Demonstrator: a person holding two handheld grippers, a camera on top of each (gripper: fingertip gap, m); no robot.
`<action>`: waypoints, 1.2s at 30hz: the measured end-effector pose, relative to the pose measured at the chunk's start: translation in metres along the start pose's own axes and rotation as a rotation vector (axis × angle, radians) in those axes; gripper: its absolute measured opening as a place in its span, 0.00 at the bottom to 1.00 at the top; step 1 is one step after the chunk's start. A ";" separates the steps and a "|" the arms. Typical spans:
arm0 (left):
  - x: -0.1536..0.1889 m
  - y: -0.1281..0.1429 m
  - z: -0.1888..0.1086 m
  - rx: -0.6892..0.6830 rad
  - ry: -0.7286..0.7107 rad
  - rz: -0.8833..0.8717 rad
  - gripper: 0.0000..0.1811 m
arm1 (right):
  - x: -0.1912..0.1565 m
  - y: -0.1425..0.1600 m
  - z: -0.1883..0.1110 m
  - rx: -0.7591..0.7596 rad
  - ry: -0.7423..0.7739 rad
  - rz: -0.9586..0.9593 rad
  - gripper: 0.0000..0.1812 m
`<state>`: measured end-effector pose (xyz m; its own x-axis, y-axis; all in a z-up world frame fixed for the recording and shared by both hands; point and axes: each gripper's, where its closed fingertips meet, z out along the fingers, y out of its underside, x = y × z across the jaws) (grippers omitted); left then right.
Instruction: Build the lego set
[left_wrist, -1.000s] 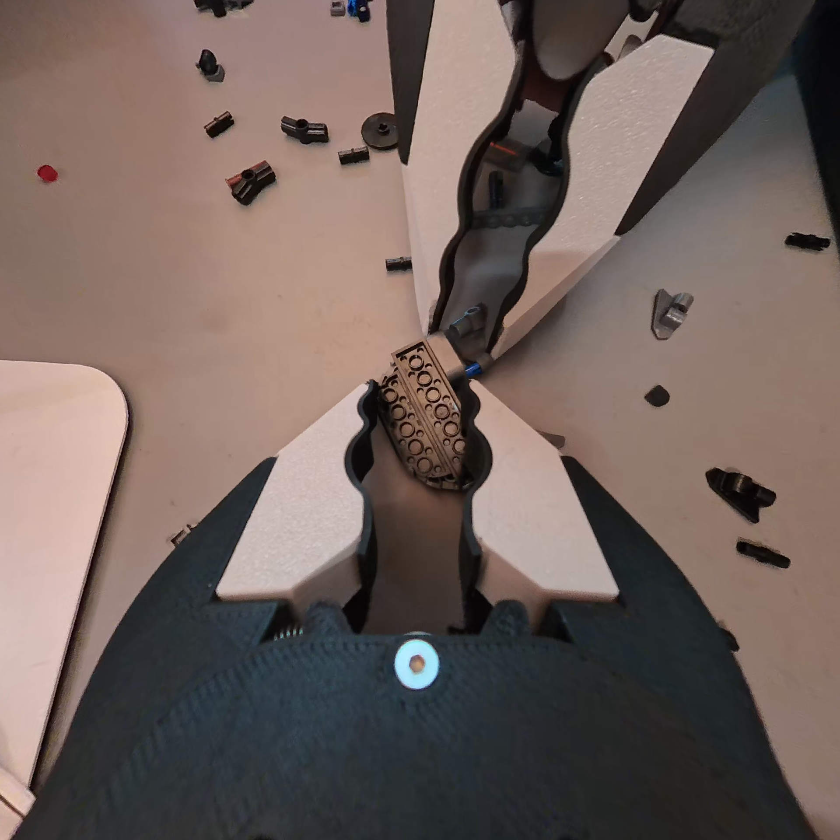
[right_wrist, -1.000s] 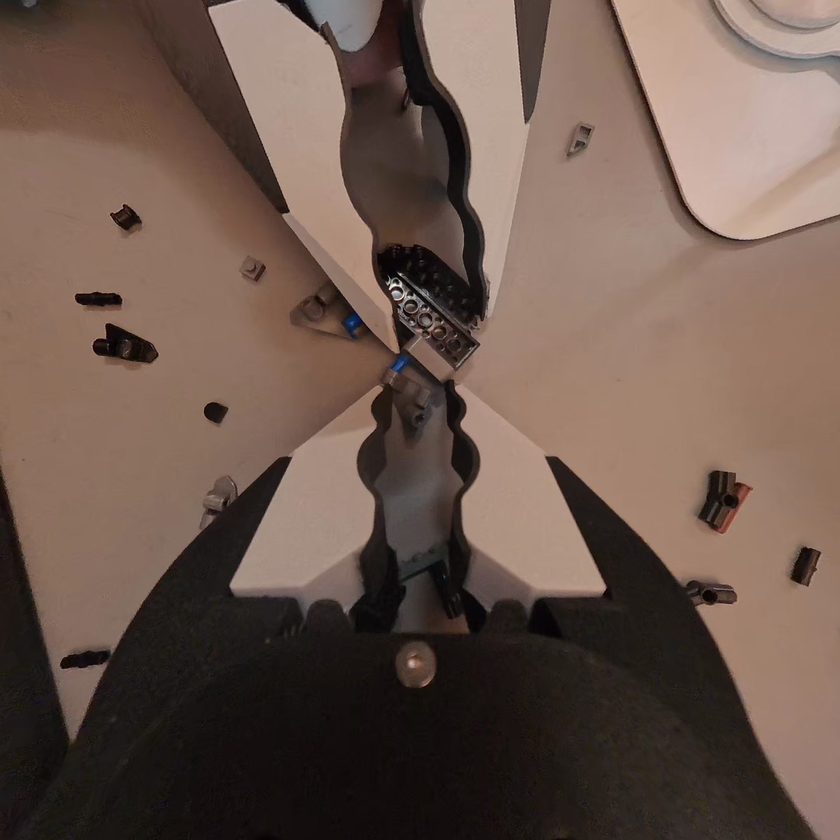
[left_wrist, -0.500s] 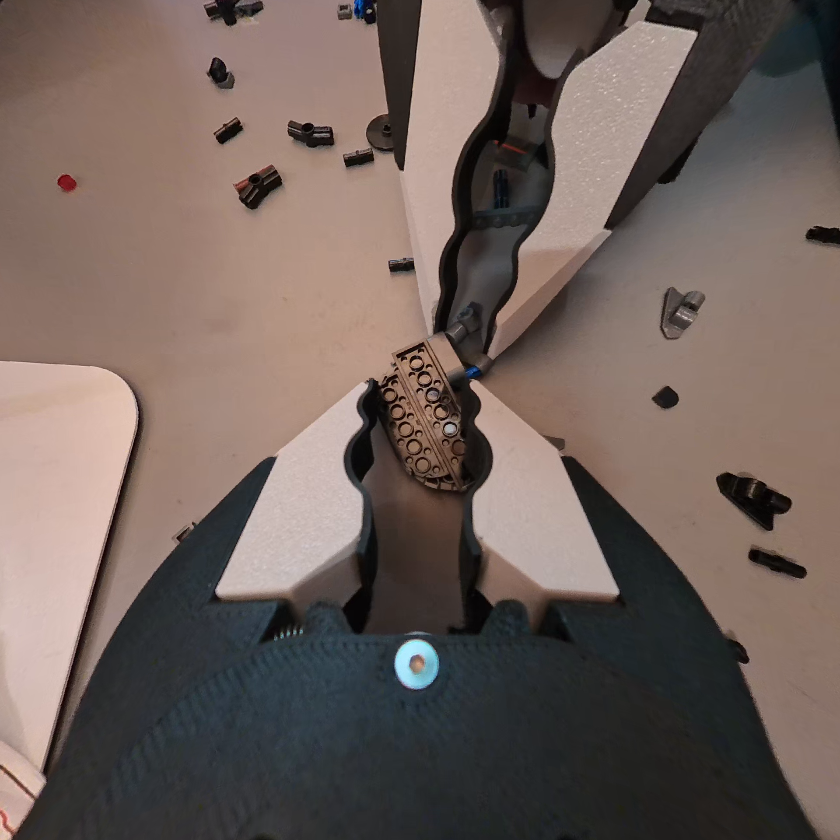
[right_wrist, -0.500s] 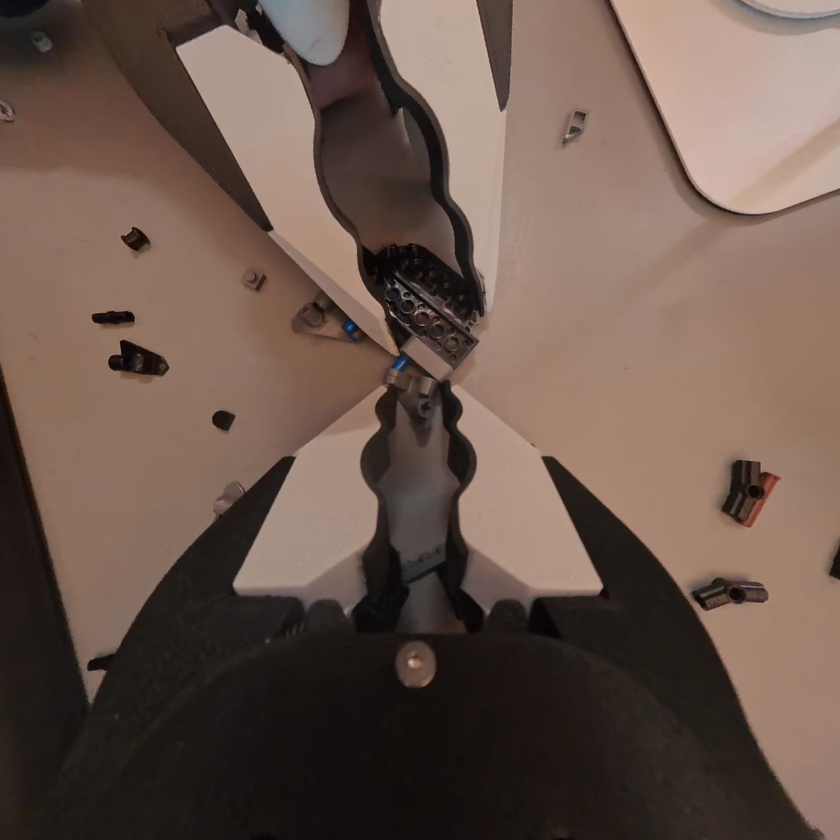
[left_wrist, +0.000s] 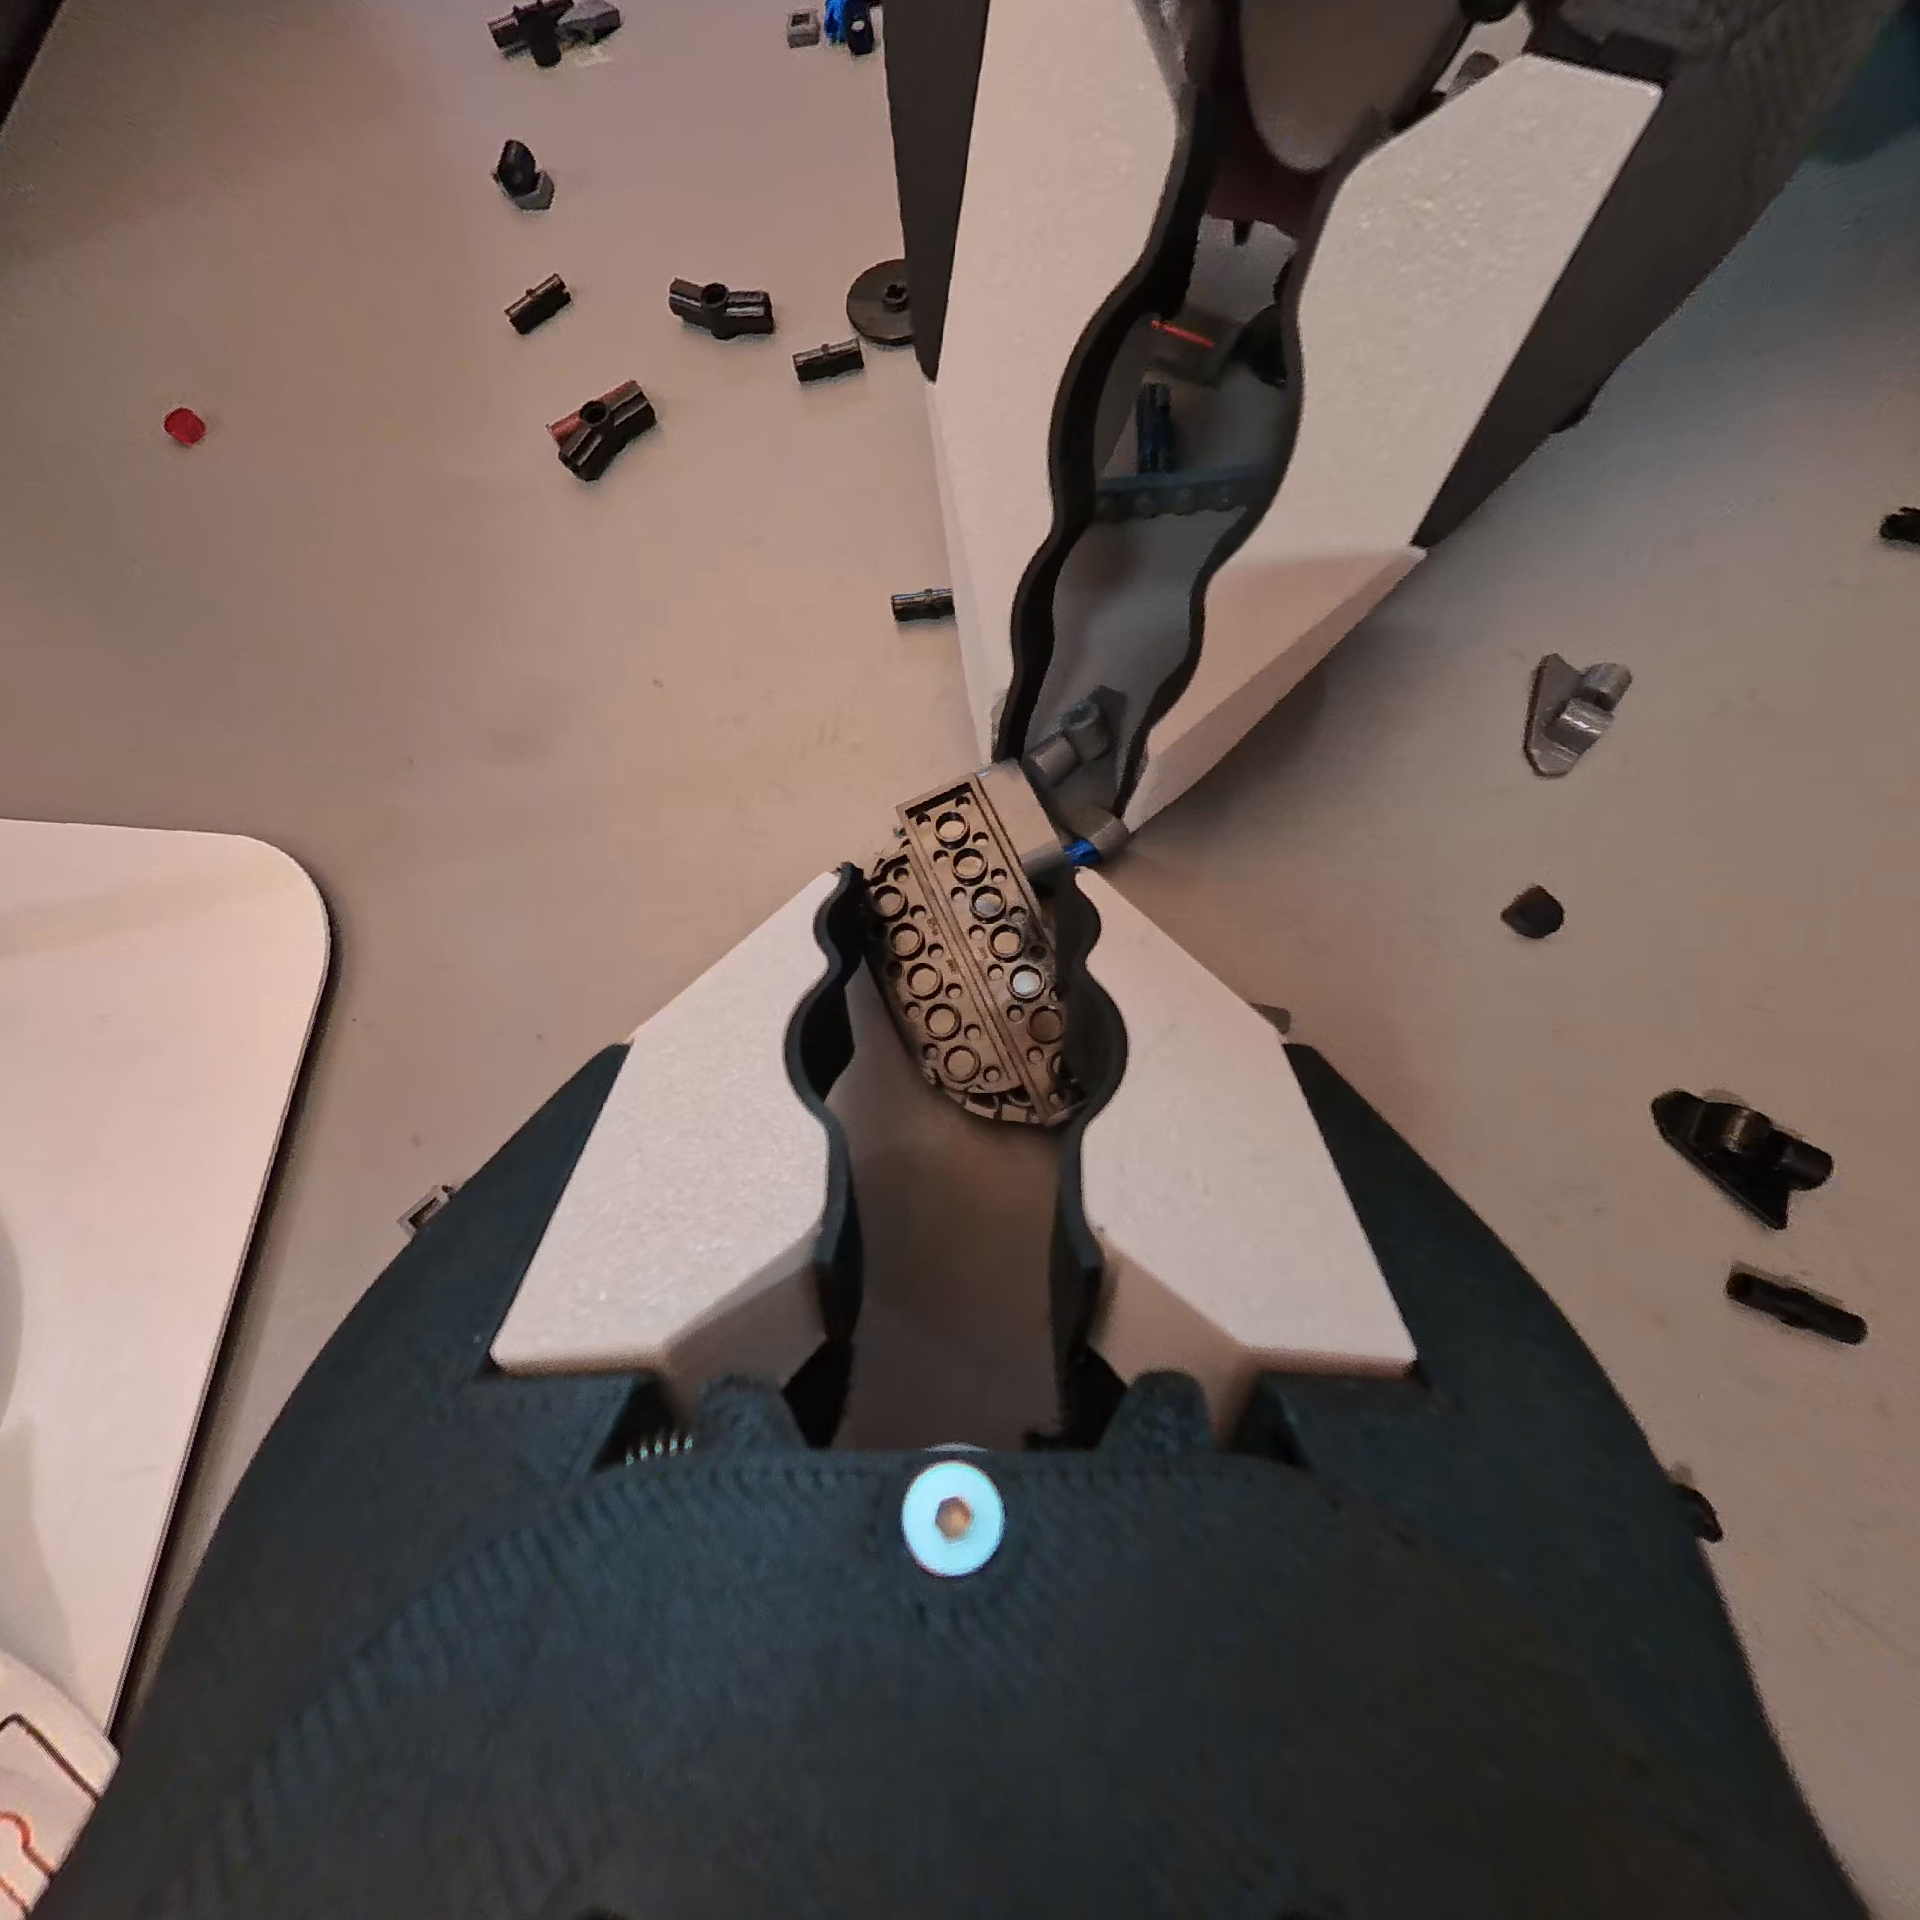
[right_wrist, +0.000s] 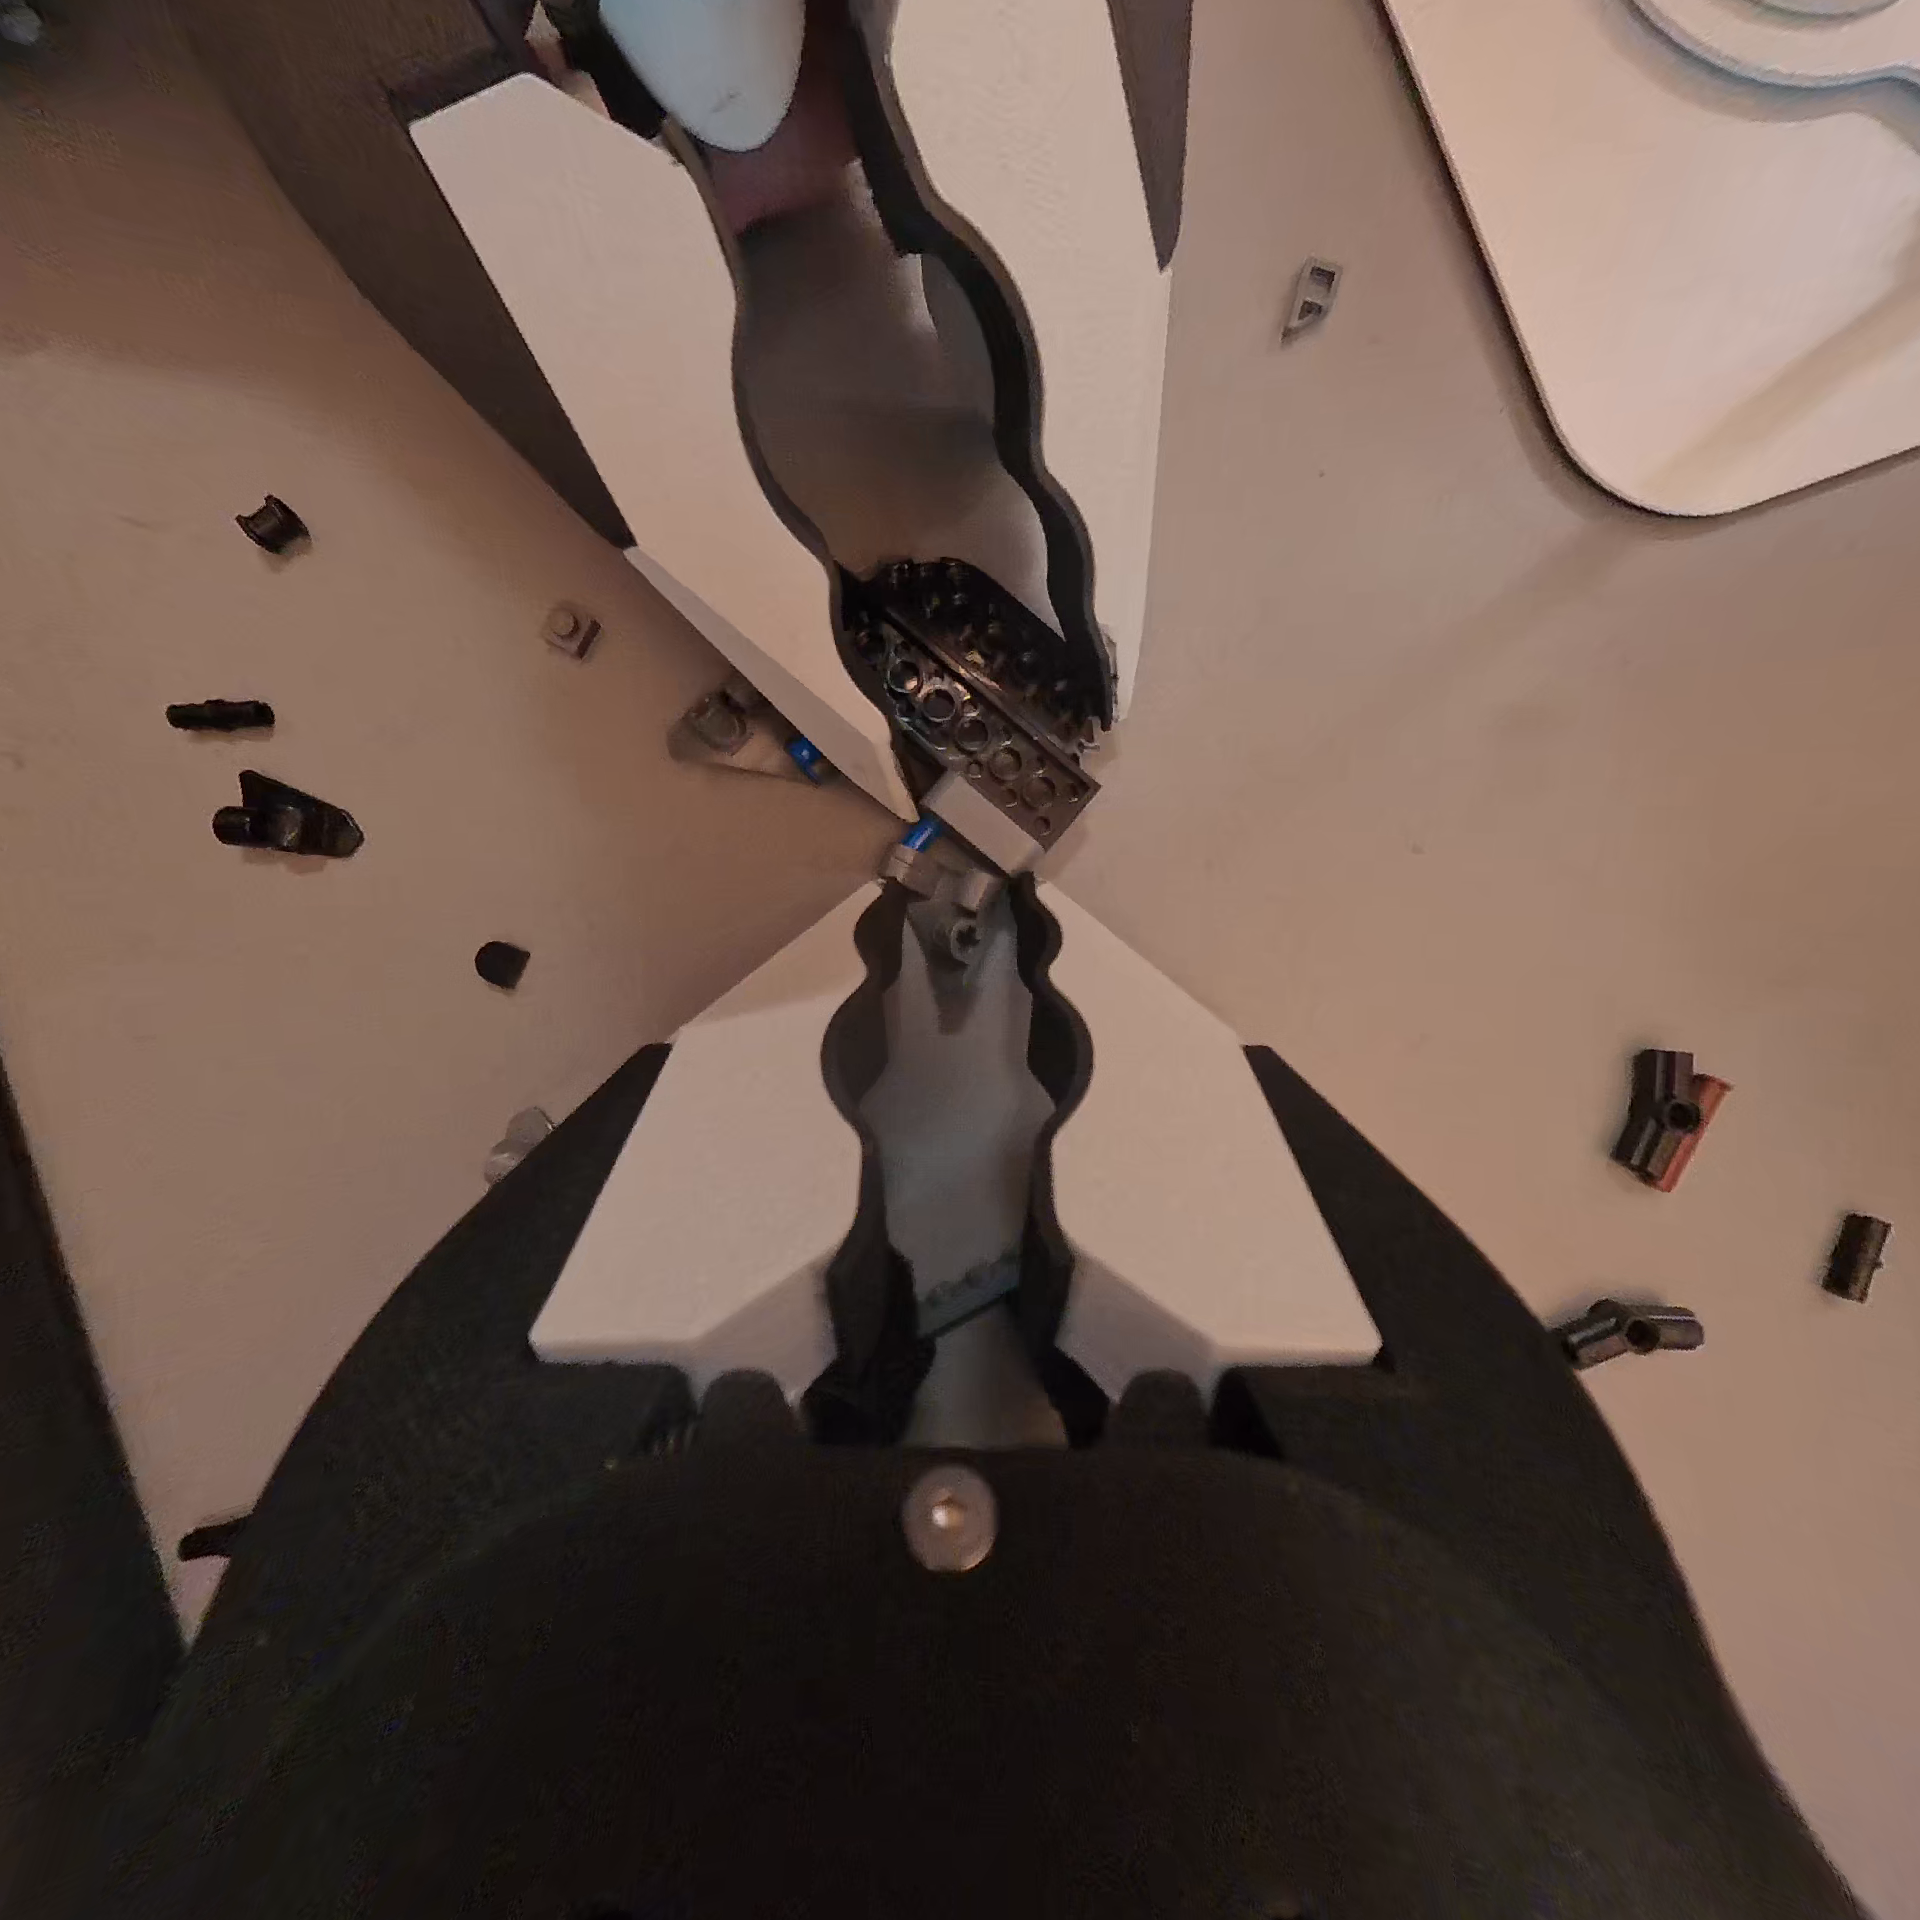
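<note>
The left gripper (left_wrist: 961, 904) is closed on a dark plate assembly (left_wrist: 971, 971), a stack of plates held underside up with its round sockets facing the camera. The assembly sits tilted between the fingertips and projects past them toward the right gripper (left_wrist: 1081, 790), which meets it tip to tip from the opposite side.

The right gripper (right_wrist: 951, 904) is narrowed onto a small grey connector (right_wrist: 940, 878) with a blue pin (right_wrist: 920, 833). The connector touches the light grey end of the plate assembly (right_wrist: 987, 727). Both sets of white fingers crowd the joint, so the contact point itself is partly hidden in each view.

Loose parts lie scattered on the beige table (left_wrist: 416, 675):
- a red stud (left_wrist: 185, 426), far left, well apart from the rest
- a black angled connector (left_wrist: 603, 426) and a black round disc (left_wrist: 881, 301), beside the right gripper
- a grey bracket (left_wrist: 1574, 712), a black wedge piece (left_wrist: 1735, 1153) and a black pin (left_wrist: 1795, 1307), to the right

A white board with a rounded corner (left_wrist: 156, 1091) lies at the left edge, near the left gripper but apart from it
</note>
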<state>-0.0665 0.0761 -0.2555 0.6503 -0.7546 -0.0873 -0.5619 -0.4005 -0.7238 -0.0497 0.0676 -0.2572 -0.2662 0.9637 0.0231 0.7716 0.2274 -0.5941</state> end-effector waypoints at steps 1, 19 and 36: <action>0.000 0.000 0.000 0.000 -0.001 0.000 0.19 | 0.000 0.000 0.000 -0.002 0.005 -0.013 0.11; -0.001 0.000 0.000 -0.003 -0.012 -0.009 0.19 | 0.001 -0.003 0.002 0.019 -0.019 -0.005 0.13; -0.003 0.001 0.000 -0.001 -0.014 -0.004 0.19 | 0.006 -0.004 0.003 0.010 -0.025 -0.107 0.10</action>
<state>-0.0689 0.0777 -0.2555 0.6593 -0.7460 -0.0939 -0.5600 -0.4038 -0.7234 -0.0560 0.0716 -0.2569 -0.3607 0.9303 0.0667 0.7325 0.3268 -0.5972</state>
